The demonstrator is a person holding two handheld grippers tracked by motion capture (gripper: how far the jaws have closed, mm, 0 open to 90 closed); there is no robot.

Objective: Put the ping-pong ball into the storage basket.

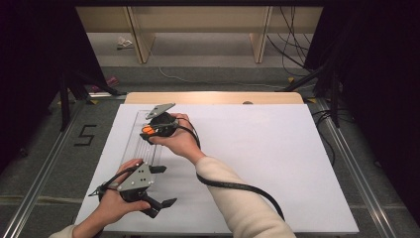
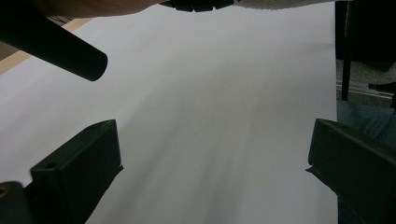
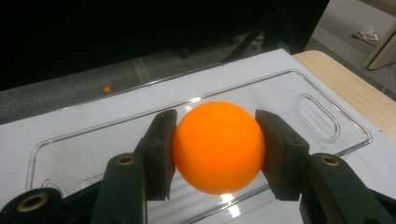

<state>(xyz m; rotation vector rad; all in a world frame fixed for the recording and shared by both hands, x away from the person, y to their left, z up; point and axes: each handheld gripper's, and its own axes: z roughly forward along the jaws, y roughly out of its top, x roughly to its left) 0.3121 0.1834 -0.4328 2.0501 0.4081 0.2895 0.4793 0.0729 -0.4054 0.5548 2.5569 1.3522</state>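
An orange ball (image 3: 218, 147) sits between the two black pads of my right gripper (image 3: 215, 128), which is shut on it. The ball hangs just above a clear plastic tray (image 3: 285, 93) with slotted handles. From above, the right gripper (image 1: 150, 132) and the ball (image 1: 147, 130) are over the far end of the tray (image 1: 140, 151), at the left of the white sheet. My left gripper (image 1: 166, 186) rests near the tray's near end. Its jaws stand wide open over bare white sheet, with nothing between them (image 2: 212, 163).
The white sheet (image 1: 257, 158) covers the table, and a wooden edge (image 1: 213, 97) shows at the far side. A small orange object (image 3: 107, 88) lies on the grey floor beyond the tray. A black cable (image 1: 237, 187) trails from the right gripper across the sleeve.
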